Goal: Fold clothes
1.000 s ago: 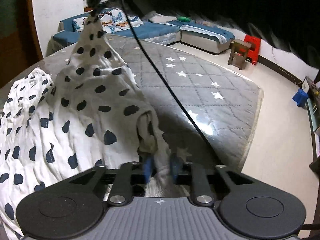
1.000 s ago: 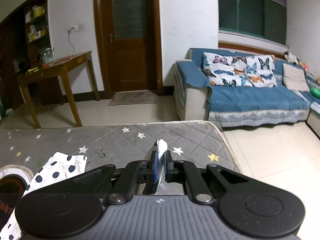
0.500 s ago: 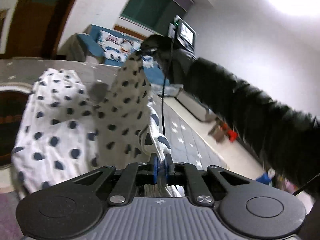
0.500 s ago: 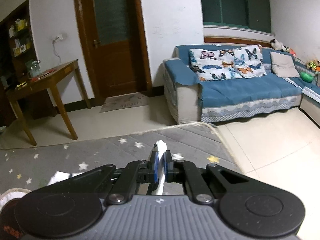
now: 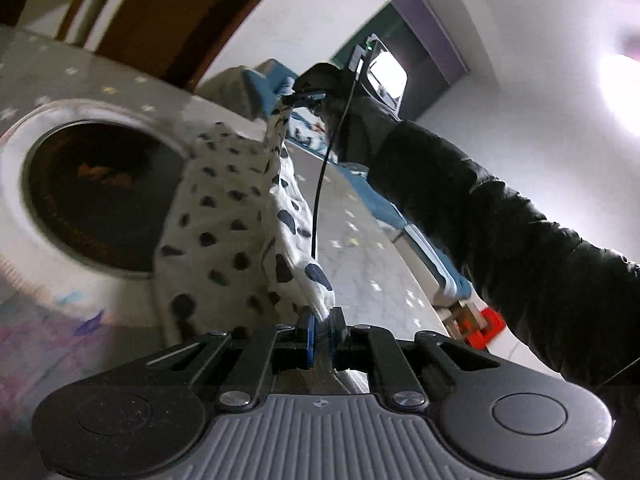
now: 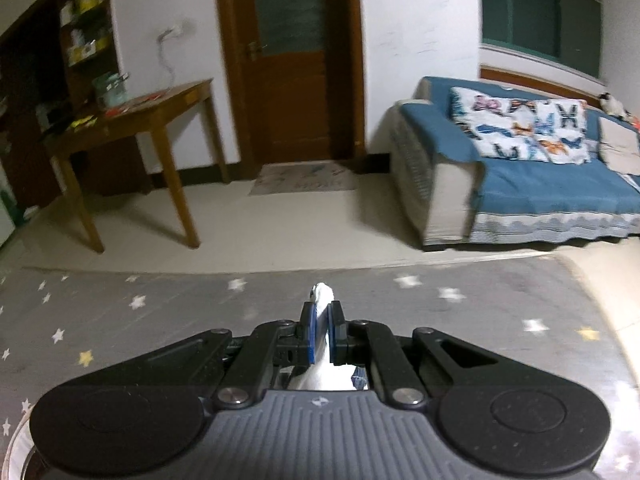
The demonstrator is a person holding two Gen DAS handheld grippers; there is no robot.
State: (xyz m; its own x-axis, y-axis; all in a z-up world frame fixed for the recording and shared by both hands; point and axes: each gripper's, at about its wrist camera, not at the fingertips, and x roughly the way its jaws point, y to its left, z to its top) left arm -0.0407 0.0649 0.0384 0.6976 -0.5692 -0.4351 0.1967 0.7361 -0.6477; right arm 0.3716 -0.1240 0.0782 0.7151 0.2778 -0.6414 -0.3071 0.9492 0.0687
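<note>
Between the left gripper [image 5: 320, 326] pads, the spotted garment's [image 5: 224, 216] corner hides.

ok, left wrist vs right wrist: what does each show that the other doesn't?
Left wrist only: the white dark-spotted cloth hanging stretched between both tools, the black-sleeved arm, the far right tool and a red stool. Right wrist only: the brown wooden door and wooden table. Both: the grey star-patterned mat, blue sofa, and each tool, left, shut on cloth.
</note>
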